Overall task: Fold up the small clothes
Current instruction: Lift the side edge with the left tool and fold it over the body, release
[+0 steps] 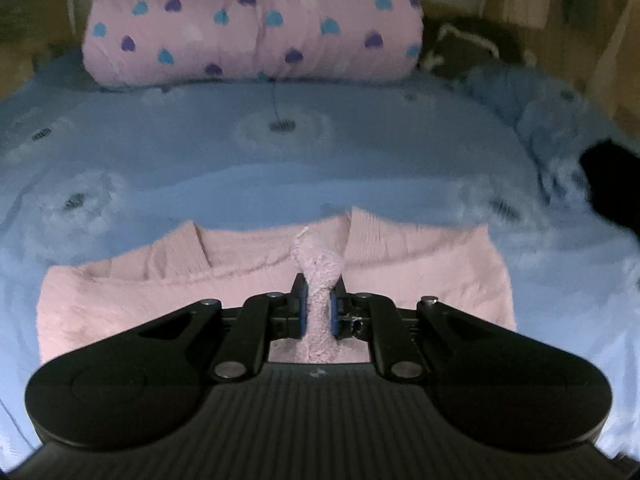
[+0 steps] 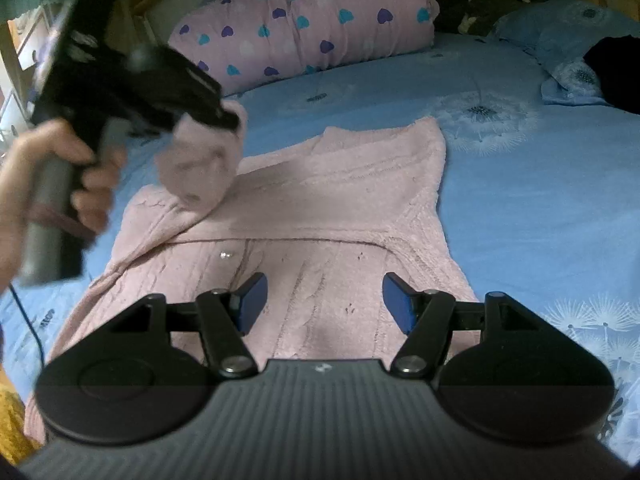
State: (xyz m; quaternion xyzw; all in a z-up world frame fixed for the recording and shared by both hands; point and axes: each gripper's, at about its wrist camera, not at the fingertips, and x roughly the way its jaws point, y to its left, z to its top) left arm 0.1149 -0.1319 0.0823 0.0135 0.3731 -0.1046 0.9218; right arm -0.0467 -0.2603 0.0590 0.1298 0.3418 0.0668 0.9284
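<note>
Pink knitted sweater (image 2: 320,208) lies spread on the blue bedsheet (image 2: 520,208), front side up, with its body toward the near edge of the bed and its far part toward the pillows.

Left gripper (image 1: 318,312): jaws pressed together on a bunched fold of the sweater's fuzzy fabric, most likely a sleeve end. The pinched fabric stands up between the blue pads and is lifted clear of the rest of the garment. In the right wrist view this gripper (image 2: 224,114) appears blurred at the left side, above the sweater's left portion, carried by a hand (image 2: 60,168) gripping its grey handle.

Right gripper (image 2: 322,304): jaws spread, nothing between the blue pads. It hangs over the lower middle of the sweater; whether the fingertips touch the knit cannot be told.

Surroundings: a pink quilt with blue and purple hearts (image 2: 308,24) is rolled at the head of the bed. A dark garment (image 2: 616,76) lies at the right edge on a blue pillow (image 2: 568,80). The sheet carries a dandelion print.
</note>
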